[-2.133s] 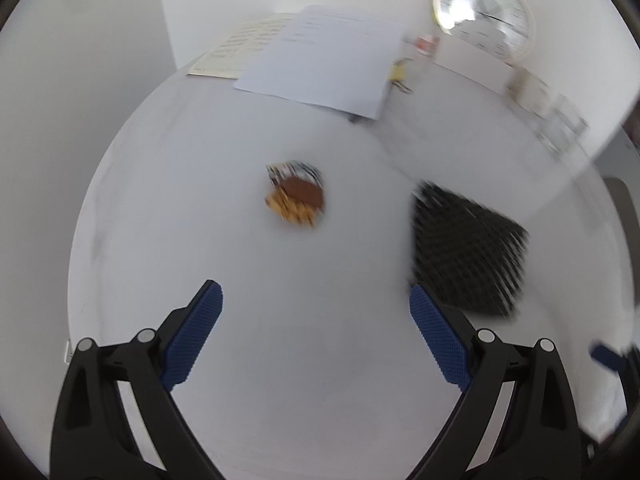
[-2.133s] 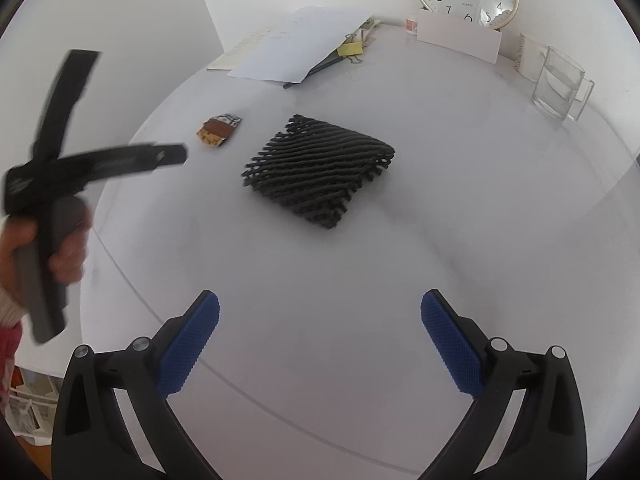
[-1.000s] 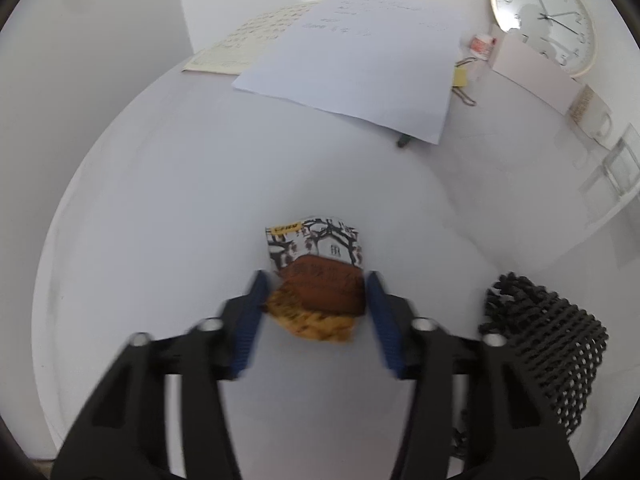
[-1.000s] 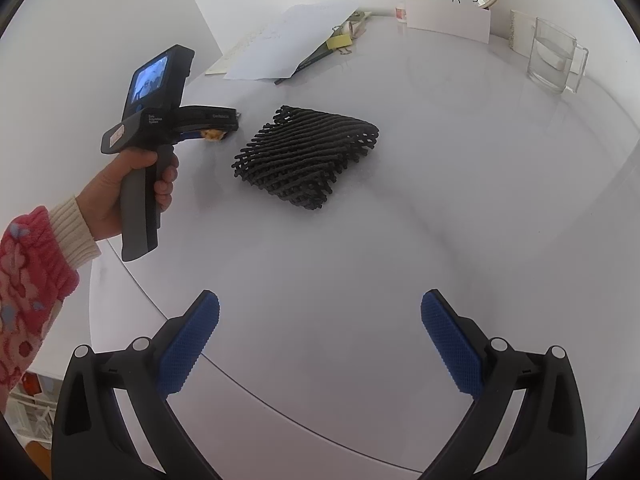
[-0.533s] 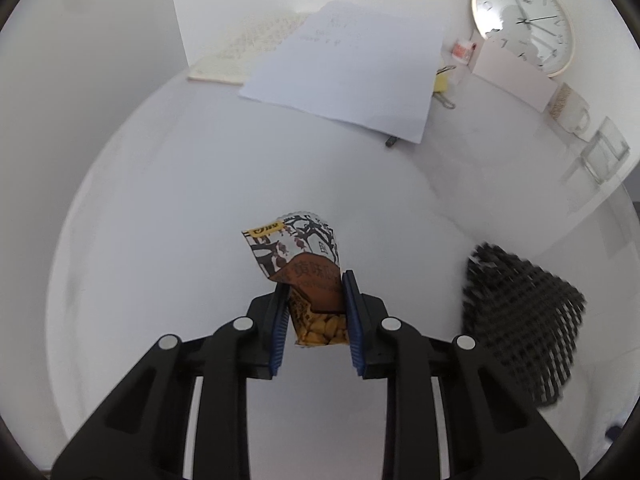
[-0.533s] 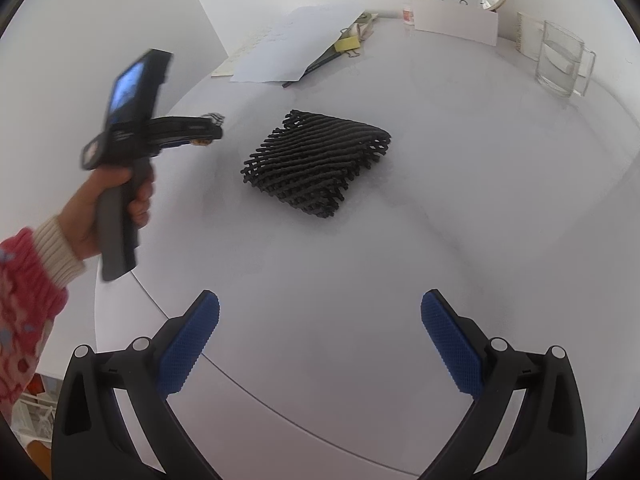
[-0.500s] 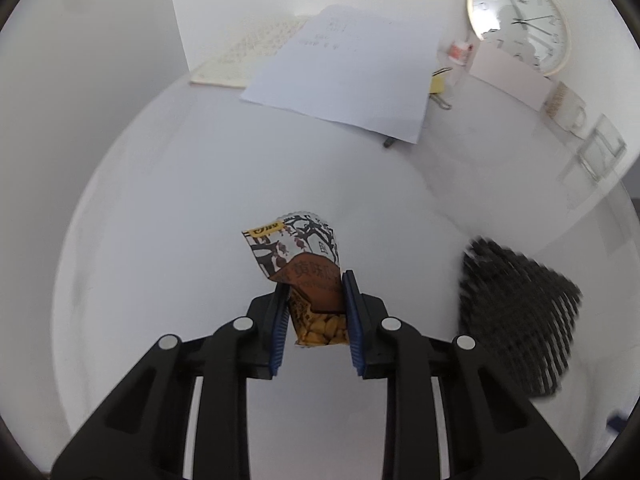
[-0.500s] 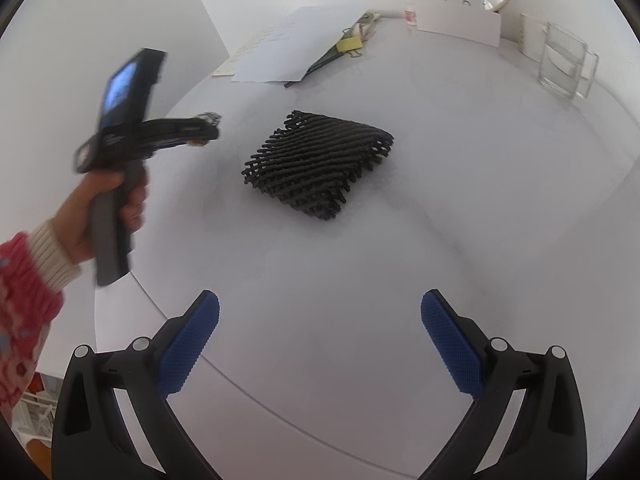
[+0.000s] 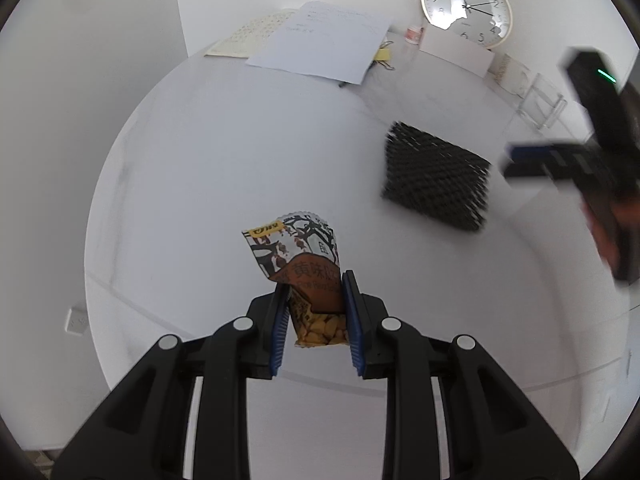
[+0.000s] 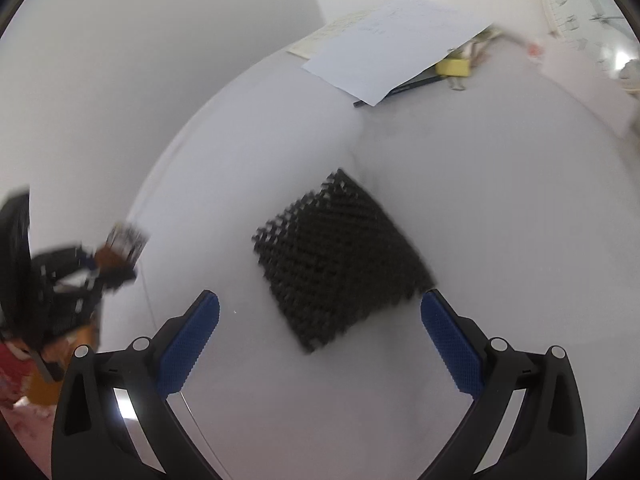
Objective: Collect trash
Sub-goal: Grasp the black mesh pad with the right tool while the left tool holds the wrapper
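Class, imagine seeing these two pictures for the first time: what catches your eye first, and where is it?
The crinkled brown-and-white snack wrapper pinched in the left gripper stands out, lifted above the white round table. Next, the black mesh foam pad lying ahead of the open right gripper.

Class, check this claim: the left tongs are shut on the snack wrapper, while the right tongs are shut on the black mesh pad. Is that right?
Not quite. The left tongs are shut on the snack wrapper, but the right tongs stand open, empty, with the black mesh pad lying on the table ahead of them. The right wrist view shows this.
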A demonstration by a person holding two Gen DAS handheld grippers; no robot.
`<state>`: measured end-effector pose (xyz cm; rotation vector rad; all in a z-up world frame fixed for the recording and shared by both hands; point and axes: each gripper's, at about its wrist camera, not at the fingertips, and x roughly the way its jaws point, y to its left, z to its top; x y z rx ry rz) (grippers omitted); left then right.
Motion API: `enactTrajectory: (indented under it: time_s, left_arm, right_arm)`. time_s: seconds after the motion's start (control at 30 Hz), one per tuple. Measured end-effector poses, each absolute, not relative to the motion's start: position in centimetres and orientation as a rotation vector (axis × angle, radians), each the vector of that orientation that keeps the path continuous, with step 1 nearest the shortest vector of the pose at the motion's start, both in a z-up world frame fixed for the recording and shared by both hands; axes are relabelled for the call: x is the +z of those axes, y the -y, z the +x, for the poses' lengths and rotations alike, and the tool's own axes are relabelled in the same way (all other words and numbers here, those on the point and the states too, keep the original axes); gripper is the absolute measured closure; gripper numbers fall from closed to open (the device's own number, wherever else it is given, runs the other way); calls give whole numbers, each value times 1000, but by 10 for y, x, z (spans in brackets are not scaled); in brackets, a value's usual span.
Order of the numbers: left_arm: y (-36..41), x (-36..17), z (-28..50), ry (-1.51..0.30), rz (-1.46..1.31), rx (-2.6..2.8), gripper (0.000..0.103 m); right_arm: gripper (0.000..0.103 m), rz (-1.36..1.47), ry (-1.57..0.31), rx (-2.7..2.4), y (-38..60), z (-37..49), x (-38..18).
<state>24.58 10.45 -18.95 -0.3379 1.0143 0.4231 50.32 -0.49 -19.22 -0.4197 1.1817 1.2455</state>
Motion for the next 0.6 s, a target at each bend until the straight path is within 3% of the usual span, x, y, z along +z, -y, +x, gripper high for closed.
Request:
enactTrajectory:
  time_s: [0.23, 0.37, 0.47, 0.53, 0.6]
  left_arm:
    - [-85, -185, 237, -1030, -351, 438, 77]
    - [-79, -181, 240, -1032, -334, 439, 77]
    - [-75, -180, 242, -1031, -330, 440, 77]
    - [-75, -180, 245, -1033, -336, 438, 77]
    - [-75, -180, 247, -1036, -327, 441, 77]
  right_arm:
    - [20, -445, -1355, 1278, -13, 563, -232]
    - [21, -521, -1371, 1293, -25, 555, -243]
    - [45, -602, -1354, 1291, -33, 541, -245]
    - [67, -663, -1332, 1268, -36, 530, -245]
    - [79, -703, -1311, 1239, -36, 523, -244]
